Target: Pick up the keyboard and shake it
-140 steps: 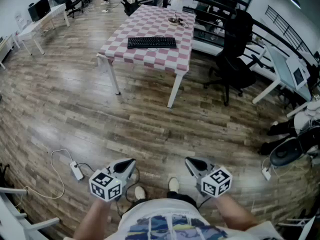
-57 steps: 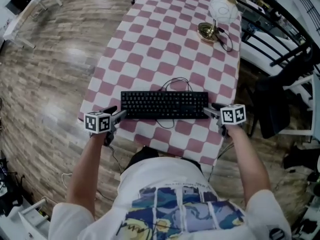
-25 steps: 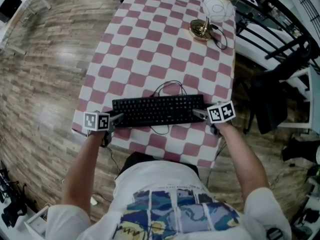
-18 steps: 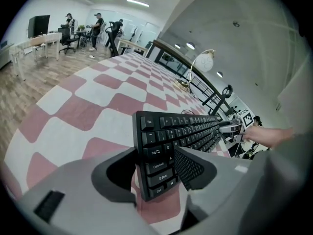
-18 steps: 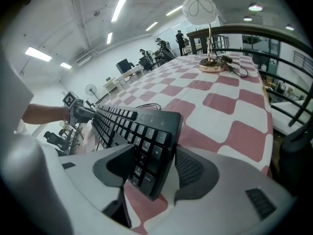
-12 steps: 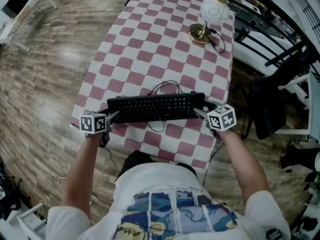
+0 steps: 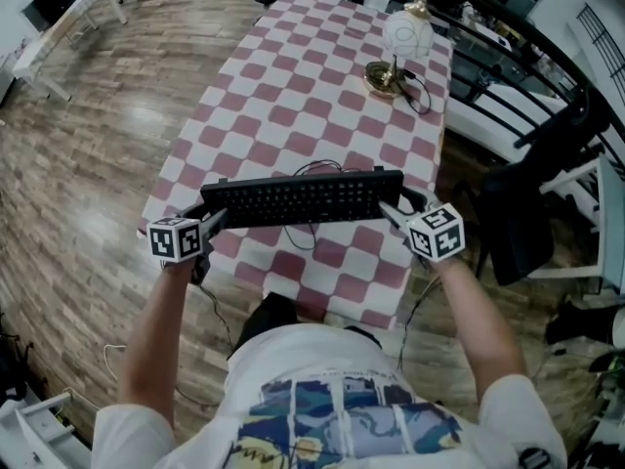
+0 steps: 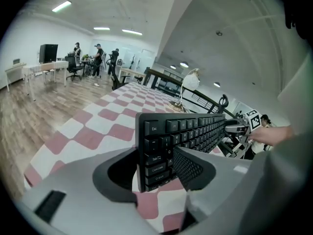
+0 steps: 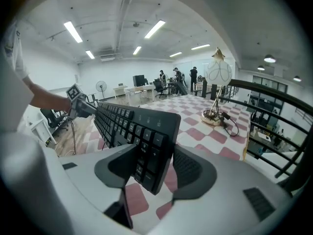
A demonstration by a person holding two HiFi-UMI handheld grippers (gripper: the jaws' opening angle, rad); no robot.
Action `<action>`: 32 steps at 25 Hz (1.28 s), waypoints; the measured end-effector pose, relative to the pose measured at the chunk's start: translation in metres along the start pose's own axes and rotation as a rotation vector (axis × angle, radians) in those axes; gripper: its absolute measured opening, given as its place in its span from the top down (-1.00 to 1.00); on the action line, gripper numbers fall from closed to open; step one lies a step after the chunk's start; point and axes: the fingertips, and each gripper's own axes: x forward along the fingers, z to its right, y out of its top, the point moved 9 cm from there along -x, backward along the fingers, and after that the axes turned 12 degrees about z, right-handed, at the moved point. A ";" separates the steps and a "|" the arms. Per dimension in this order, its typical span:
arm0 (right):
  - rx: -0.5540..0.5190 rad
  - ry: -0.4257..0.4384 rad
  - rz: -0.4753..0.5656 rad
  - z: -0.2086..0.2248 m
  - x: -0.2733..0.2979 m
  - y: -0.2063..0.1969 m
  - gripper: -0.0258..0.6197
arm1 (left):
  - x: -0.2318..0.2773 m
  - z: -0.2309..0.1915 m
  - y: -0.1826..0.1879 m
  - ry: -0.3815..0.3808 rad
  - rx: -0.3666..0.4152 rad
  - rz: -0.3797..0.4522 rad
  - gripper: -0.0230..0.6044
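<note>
The black keyboard (image 7: 298, 198) hangs a little above the pink-and-white checked table (image 7: 283, 96), tilted with its keys toward me. My left gripper (image 7: 210, 215) clamps its left end: in the left gripper view both jaws press the Esc end of the keyboard (image 8: 181, 131). My right gripper (image 7: 395, 208) has the number-pad end between its jaws, which are closing on it; in the right gripper view the keyboard (image 9: 132, 126) sits between both pads. Its thin black cable (image 7: 311, 234) trails down onto the cloth.
A brass lamp with a white globe shade (image 7: 400, 52) stands at the table's far right. A black office chair (image 7: 527, 213) is just right of the table. Wooden floor lies to the left, with white desks (image 7: 59, 18) farther off.
The keyboard has come up off the table with both grippers on its ends, and now tilts toward me. Five seconds ago I stood well back from the table.
</note>
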 end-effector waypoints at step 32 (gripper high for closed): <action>-0.608 -0.215 0.490 -0.053 -0.137 0.169 0.22 | -0.134 0.107 0.123 0.076 0.303 0.477 0.22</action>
